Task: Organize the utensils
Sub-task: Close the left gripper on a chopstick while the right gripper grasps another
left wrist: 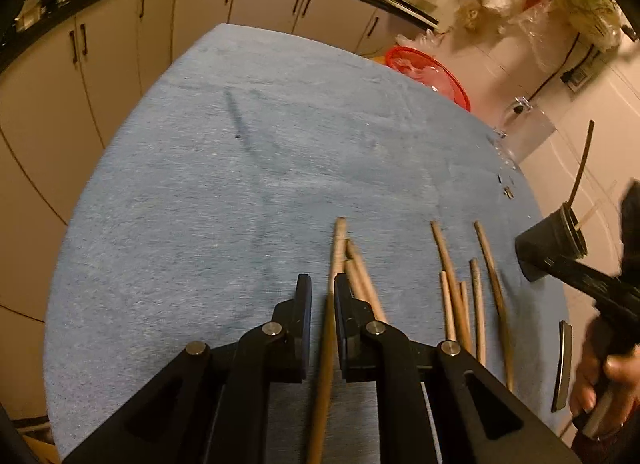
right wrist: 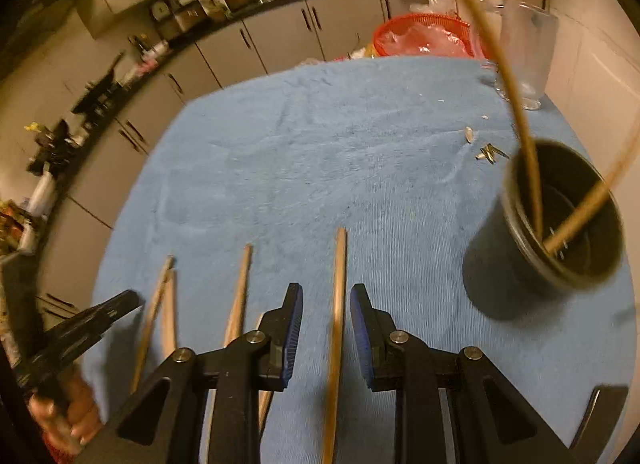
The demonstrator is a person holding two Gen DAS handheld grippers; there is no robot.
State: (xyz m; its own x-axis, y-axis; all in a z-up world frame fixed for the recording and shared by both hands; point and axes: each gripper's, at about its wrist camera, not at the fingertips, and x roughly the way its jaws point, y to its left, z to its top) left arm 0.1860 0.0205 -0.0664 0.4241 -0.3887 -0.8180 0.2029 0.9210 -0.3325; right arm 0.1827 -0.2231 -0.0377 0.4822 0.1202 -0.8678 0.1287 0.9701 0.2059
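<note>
Several wooden chopsticks lie on a blue towel (left wrist: 224, 191). My left gripper (left wrist: 322, 284) is open, its jaws straddling one chopstick (left wrist: 329, 328) that lies on the towel. More chopsticks (left wrist: 460, 296) lie to its right. My right gripper (right wrist: 326, 294) is open around another chopstick (right wrist: 338, 304), with no visible contact. A black utensil cup (right wrist: 568, 223) stands to its right and holds two chopsticks (right wrist: 532, 183). The cup also shows in the left wrist view (left wrist: 550, 244), with the right gripper's body beside it. The left gripper's body shows at the right wrist view's left edge (right wrist: 80, 328).
A red basket (right wrist: 424, 39) with plastic bags sits beyond the towel's far edge. A clear glass (right wrist: 524, 59) stands at the far right. Small metal bits (right wrist: 490, 153) lie near the cup. A dark flat utensil (left wrist: 562, 364) lies at the towel's right edge. Kitchen cabinets run behind.
</note>
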